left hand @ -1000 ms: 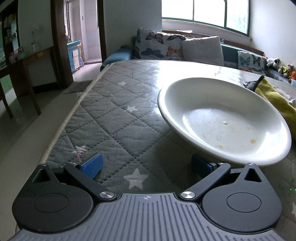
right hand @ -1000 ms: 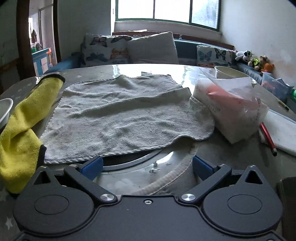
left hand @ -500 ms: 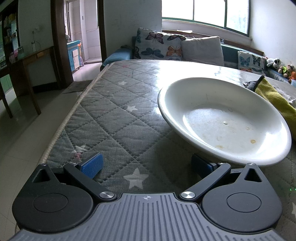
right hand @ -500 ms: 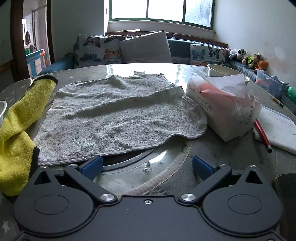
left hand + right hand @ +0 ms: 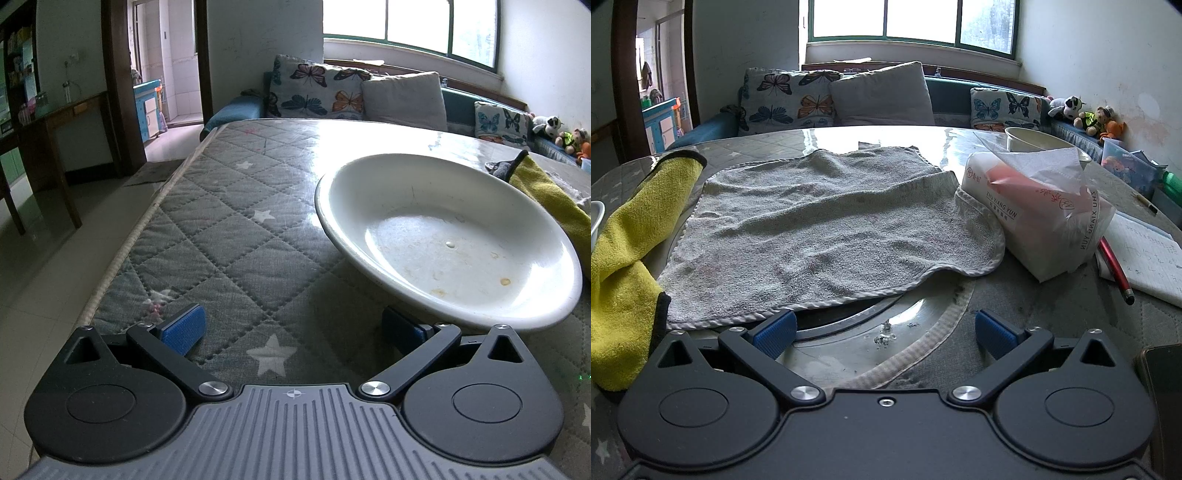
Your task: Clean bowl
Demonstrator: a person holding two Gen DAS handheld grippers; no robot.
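Daylight from a wide window falls across a quilted grey table cover (image 5: 229,236) with white stars, sofa cushions lined up behind it.

From the left wrist view, we see the white bowl (image 5: 447,236) filling the right half of the frame — wide, shallow, glazed, with a few brownish specks and a droplet on its floor. We judge it stiff, breakable and slick, so the thin rim is the place to take hold, pinched from the near edge. Our left claw (image 5: 291,325) is spread wide and holds nothing; its right pad sits under the bowl's near rim at the lower right, its left pad out over bare quilt. Whether that pad touches the bowl we cannot tell.

From the right wrist view, only a sliver of the bowl (image 5: 596,221) shows at the far left edge, beyond a yellow cloth (image 5: 631,240). Our right claw (image 5: 884,328) is also wide open and empty — its left pad just at the hem of a grey towel (image 5: 820,229) spread across mid-frame. Either cloth looks soft and light, easy to bunch for wiping.
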